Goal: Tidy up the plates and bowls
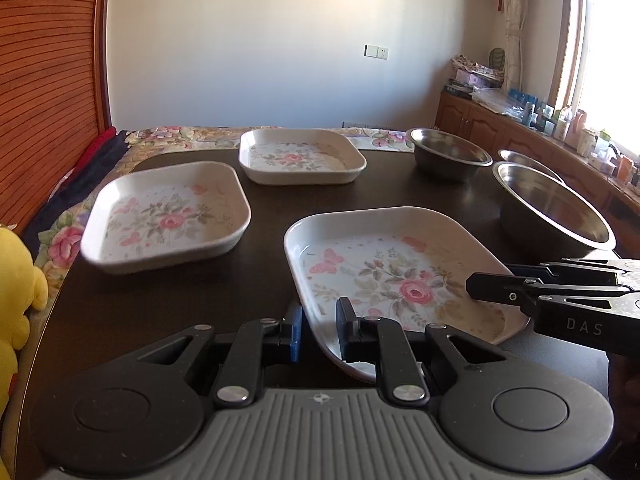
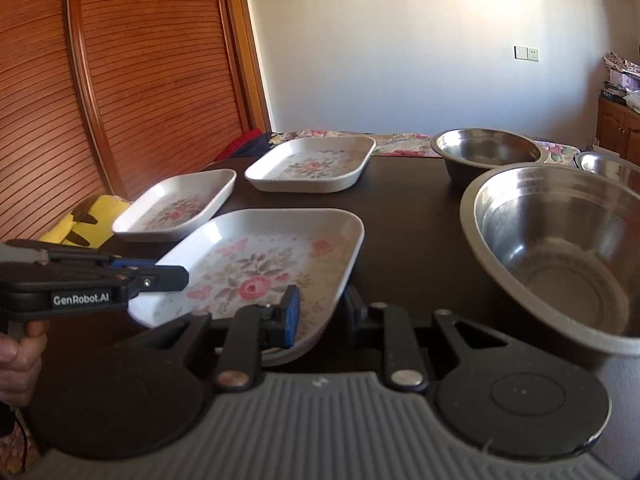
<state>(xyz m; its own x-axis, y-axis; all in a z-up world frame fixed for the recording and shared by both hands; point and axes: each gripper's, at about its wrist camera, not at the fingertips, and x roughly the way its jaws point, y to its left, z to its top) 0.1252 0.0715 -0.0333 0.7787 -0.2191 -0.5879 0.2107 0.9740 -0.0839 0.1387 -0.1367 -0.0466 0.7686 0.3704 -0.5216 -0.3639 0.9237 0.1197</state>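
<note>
1. The nearest floral plate, lower centre of the frame, is clamped at its near rim by the left gripper.
2. Its opposite rim is grasped by the right gripper.
3. Two more floral plates and three steel bowls are seen on the tabletop.

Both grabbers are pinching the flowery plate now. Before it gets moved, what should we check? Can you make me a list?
1. Left gripper pinches the near flowery plate by its rim: ok.
2. Right gripper pinches the same plate's rim at another corner: ok.
3. Plate has nothing in it to spill: ok.
4. Plate is already clear of the dark table: it looks tilted, but cannot tell.
5. The left flowery plate and the far flowery plate sit bare, free to stack on: ok.
6. The big steel bowl stands close beside the held plate, so watch that side: not ok.
</note>
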